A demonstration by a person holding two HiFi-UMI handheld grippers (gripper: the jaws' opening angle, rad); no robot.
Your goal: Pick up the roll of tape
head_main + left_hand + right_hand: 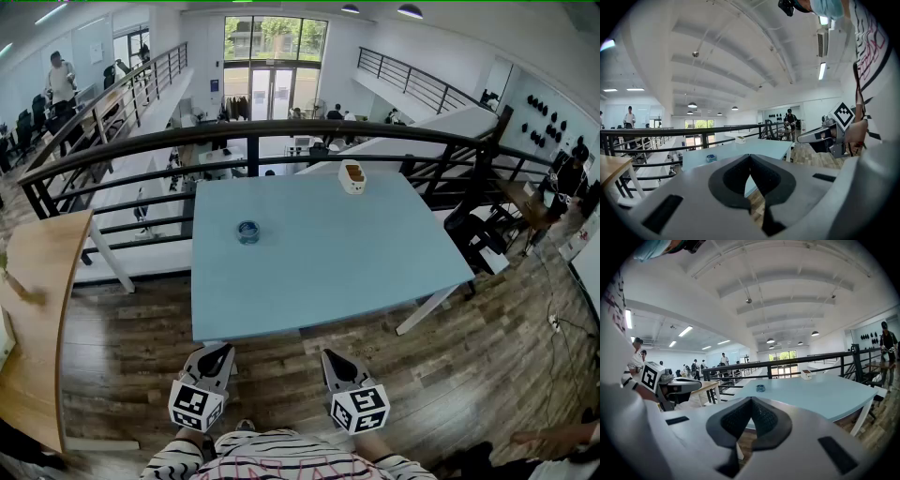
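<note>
Both tongs are low at the bottom centre of the head view, short of the near edge of the pale blue rectangular table (375,272). The left gripper (223,351) has its jaws pressed tight together with nothing between them. In its own view the dark pads (733,180) meet in a closed seam. It's the same with the right gripper (329,357), which is clamped shut and empty.

The small blue roll of tape (247,232) lies flat on the table top, left of centre in the head view and well apart from both grippers. In the left gripper view the roll of tape (711,158) sits to the left of the closed jaw tips. In the right gripper view the roll of tape (761,388) shows just above them.

A small white box (352,176) stands near the table's far edge, up and to the right of the tape. A black metal railing (281,131) curves behind the table. A light wooden table (42,281) fills the left edge, and dark plank flooring (141,347) lies below.
</note>
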